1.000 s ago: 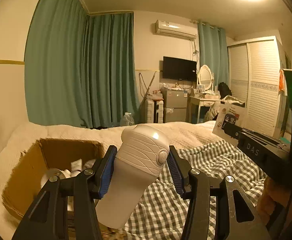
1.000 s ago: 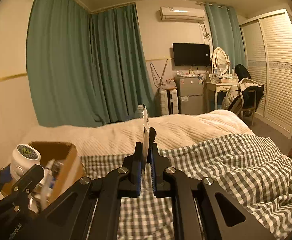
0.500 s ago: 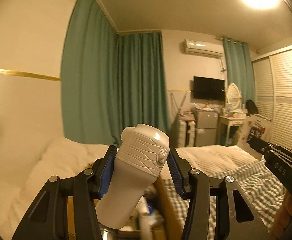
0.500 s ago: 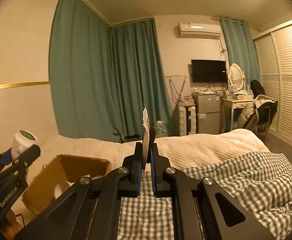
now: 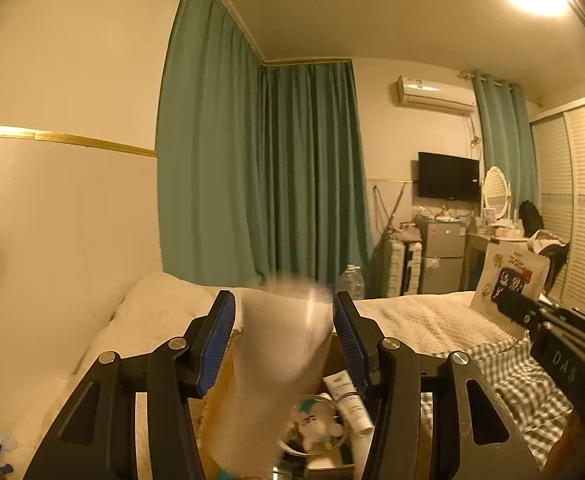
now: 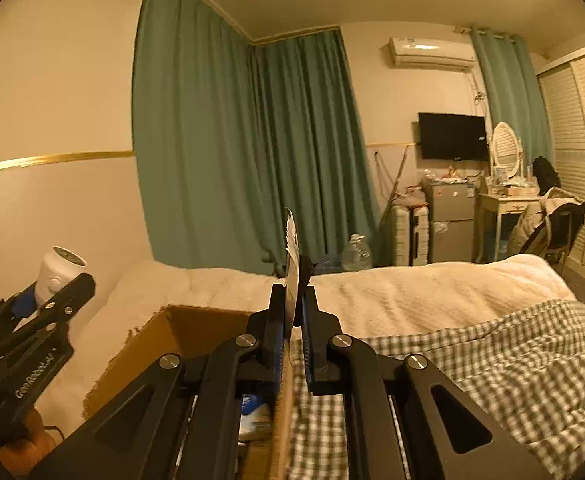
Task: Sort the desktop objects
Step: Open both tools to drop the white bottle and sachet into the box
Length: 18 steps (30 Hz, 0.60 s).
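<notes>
The left gripper is spread, its white bottle blurred between the fingers above the cardboard box. The right gripper pinches a flat card upright.

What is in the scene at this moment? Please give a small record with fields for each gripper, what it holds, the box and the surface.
left gripper: open, blue pads apart
white bottle: blurred between the pads, over the cardboard box
right gripper: shut on a thin flat card, held edge-on
cardboard box: open on the bed, already holds a tube and other small items
bed: cream blanket, checked cover on the right side
uncertain: whether the white bottle still touches the pads
</notes>
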Each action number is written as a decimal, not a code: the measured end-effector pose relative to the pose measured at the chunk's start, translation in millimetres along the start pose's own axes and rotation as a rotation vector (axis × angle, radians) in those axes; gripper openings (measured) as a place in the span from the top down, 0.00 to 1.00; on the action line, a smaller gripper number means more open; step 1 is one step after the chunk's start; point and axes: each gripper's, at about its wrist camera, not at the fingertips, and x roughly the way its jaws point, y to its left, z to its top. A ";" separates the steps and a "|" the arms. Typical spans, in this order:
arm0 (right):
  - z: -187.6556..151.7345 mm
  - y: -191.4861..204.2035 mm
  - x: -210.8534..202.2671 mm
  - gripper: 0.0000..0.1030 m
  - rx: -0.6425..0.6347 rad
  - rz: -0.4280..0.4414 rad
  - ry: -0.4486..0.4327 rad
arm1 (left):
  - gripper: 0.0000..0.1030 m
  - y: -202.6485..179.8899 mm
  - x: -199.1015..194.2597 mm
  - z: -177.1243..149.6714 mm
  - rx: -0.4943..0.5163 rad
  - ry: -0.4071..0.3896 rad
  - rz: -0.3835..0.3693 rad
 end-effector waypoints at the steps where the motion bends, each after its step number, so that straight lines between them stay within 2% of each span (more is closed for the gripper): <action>1: -2.1 2.8 2.5 0.93 -0.009 0.004 0.008 | 0.49 2.1 3.5 -1.5 -0.006 0.007 -0.009; 3: -6.7 10.5 10.7 0.93 -0.022 0.019 0.029 | 0.49 5.8 11.7 -6.2 -0.024 0.032 -0.029; 8: -19.3 24.5 35.1 0.93 -0.031 0.049 0.083 | 0.49 8.2 39.4 -24.7 -0.032 0.106 -0.020; 13: -41.7 40.0 67.0 0.93 -0.069 0.090 0.199 | 0.49 10.3 75.0 -48.7 -0.058 0.231 -0.025; 18: -66.2 47.2 87.4 0.93 -0.103 0.128 0.294 | 0.49 12.2 87.4 -65.1 -0.081 0.314 -0.022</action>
